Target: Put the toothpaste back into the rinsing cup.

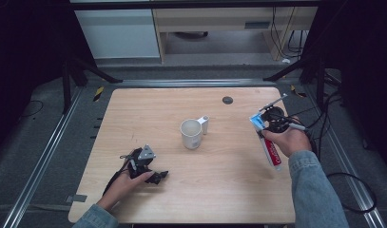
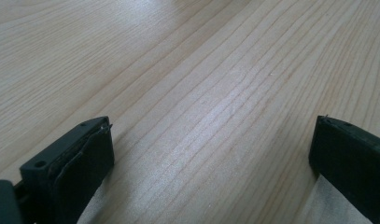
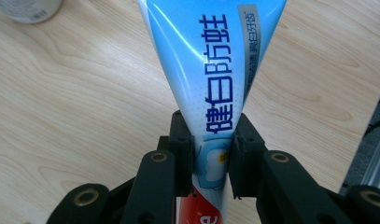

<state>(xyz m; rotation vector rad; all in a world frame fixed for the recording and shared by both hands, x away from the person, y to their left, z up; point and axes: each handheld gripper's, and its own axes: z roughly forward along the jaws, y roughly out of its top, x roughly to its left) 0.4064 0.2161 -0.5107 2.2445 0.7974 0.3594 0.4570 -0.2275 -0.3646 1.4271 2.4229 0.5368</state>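
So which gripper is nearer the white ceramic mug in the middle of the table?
Left, narrowly. The left gripper rests below-left of the white ceramic mug; the right gripper, clamping a toothpaste tube, is off to its right.

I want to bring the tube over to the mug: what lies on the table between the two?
Bare wood: the high view shows nothing between the toothpaste tube and the mug.

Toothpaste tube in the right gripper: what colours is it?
Light blue and white toothpaste tube, red at one end; clearest in the right gripper view.
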